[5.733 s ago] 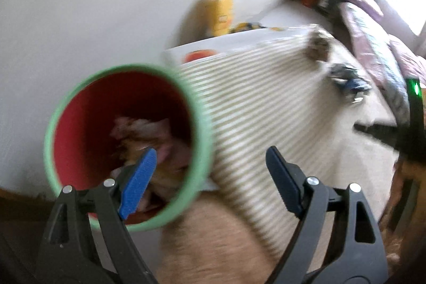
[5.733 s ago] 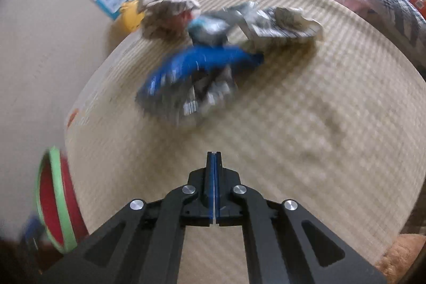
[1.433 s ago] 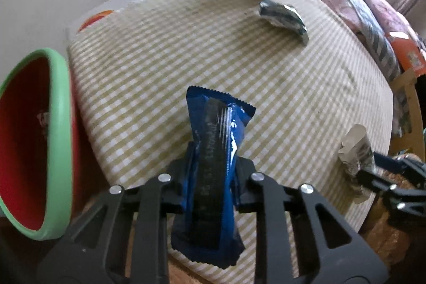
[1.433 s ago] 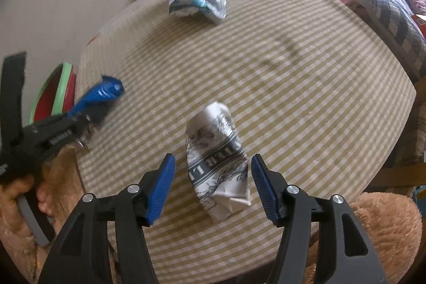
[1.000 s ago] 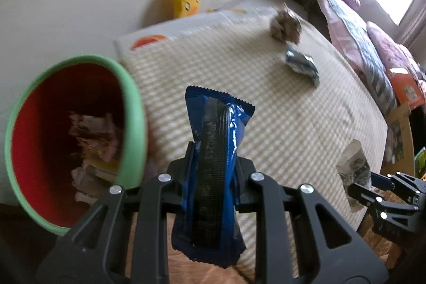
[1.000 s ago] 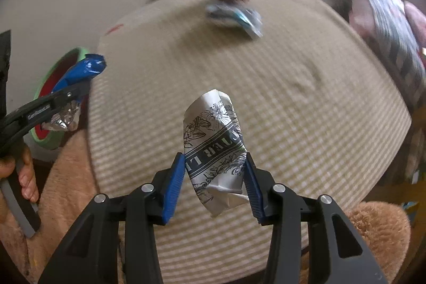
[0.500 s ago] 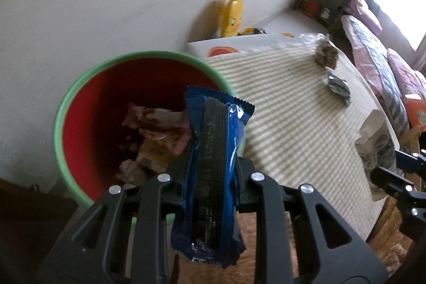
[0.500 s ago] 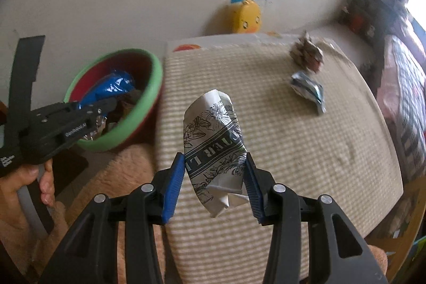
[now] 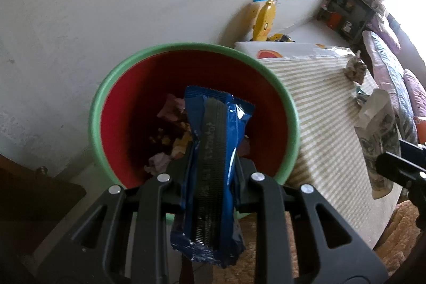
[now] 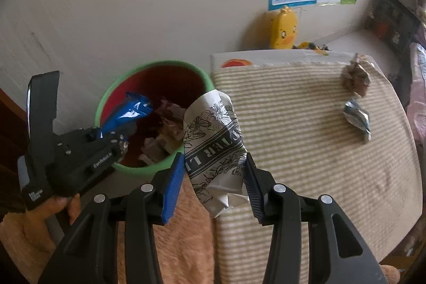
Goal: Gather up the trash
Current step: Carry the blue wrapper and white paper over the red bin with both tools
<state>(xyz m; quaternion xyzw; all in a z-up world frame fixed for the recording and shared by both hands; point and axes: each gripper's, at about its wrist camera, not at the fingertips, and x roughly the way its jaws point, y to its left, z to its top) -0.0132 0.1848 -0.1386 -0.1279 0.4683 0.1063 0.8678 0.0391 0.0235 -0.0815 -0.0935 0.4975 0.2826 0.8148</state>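
Trash bin: the green-rimmed red bin [image 9: 191, 108] stands beside the tabletop [image 10: 306, 151], right under the left tongs, with crumpled scraps already at the bottom.
Blue wrapper: the blue wrapper [image 9: 213, 167] is pinched upright in the left tongs [image 9: 210, 175], its top end hanging over the bin mouth, so I'd say it is poised for a drop.
Left tongs: clenched tight on the wrapper, pads pressing its middle, a hand [image 10: 62, 206] gripping the handle.
Paper packet: the printed paper packet [image 10: 215, 148] is squeezed between the blue pads [image 10: 173, 185] of the right tongs [image 10: 214, 185], just beside the bin rim, seemingly next in line.
Right tongs: part-way closed, grasping the packet at its waist.
Left on the tabletop: a brown crumpled wad [image 10: 356, 79] and a silver-blue wrapper [image 10: 358, 119], well ahead of the right tongs.
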